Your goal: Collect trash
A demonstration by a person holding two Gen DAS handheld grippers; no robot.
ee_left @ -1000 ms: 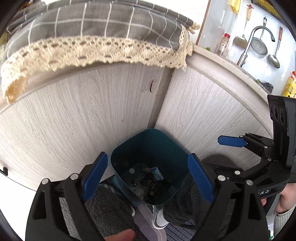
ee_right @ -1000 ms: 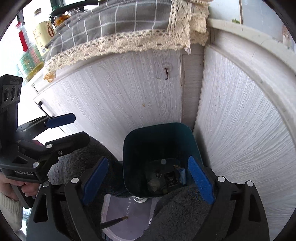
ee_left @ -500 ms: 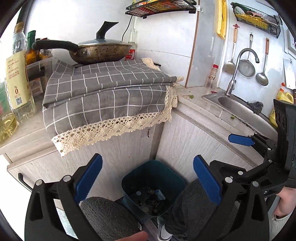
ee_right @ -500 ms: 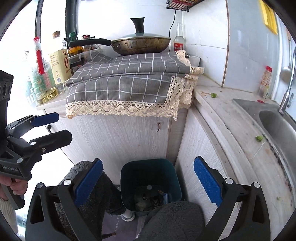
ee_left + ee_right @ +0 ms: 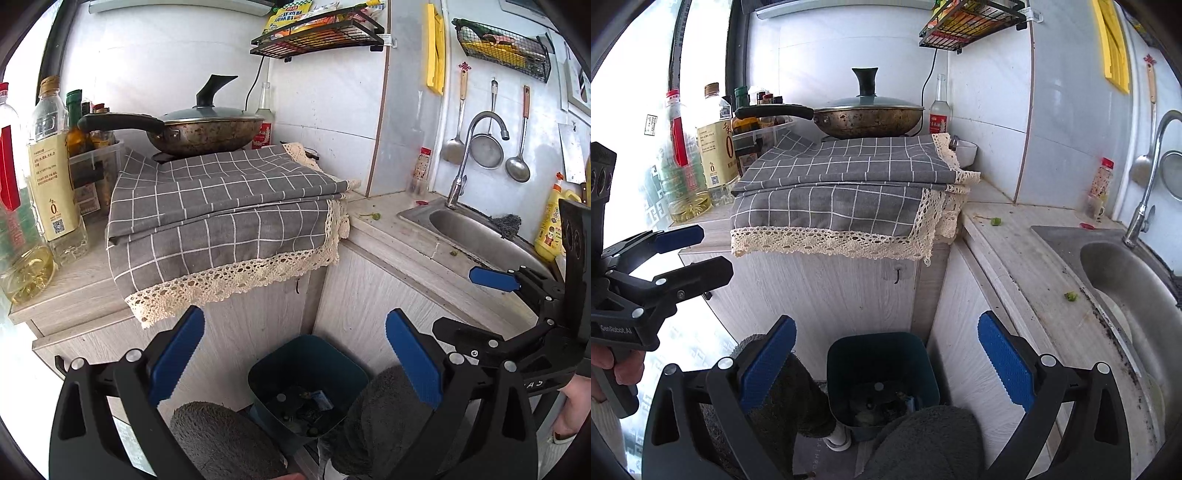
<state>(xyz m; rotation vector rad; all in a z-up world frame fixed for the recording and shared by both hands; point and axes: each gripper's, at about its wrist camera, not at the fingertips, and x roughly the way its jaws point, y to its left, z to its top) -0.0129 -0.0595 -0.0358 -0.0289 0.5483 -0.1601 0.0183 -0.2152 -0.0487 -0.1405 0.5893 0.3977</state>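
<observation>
A dark teal bin [image 5: 308, 354] stands on the floor in the cabinet corner, with scraps lying at its bottom; the right wrist view shows the bin [image 5: 882, 354] too. My left gripper [image 5: 293, 321] hangs open and empty high above it. My right gripper [image 5: 886, 325] is likewise open and empty, beside the left one [image 5: 705, 251]. Small green scraps [image 5: 996, 220] [image 5: 1070, 295] and a red bit [image 5: 1086, 226] lie on the counter by the sink [image 5: 1123, 280].
A lidded wok [image 5: 207, 131] sits on a grey checked cloth [image 5: 221, 206] with a lace hem. Oil bottles [image 5: 51, 177] stand at the left. A tap [image 5: 469, 155] and hanging ladles are at the right. The person's grey fleece legs [image 5: 221, 439] flank the bin.
Both grippers rose and tipped upward, so the bin shrank in view and the countertop, wok and sink came into sight. Both pairs of jaws spread a little wider.
</observation>
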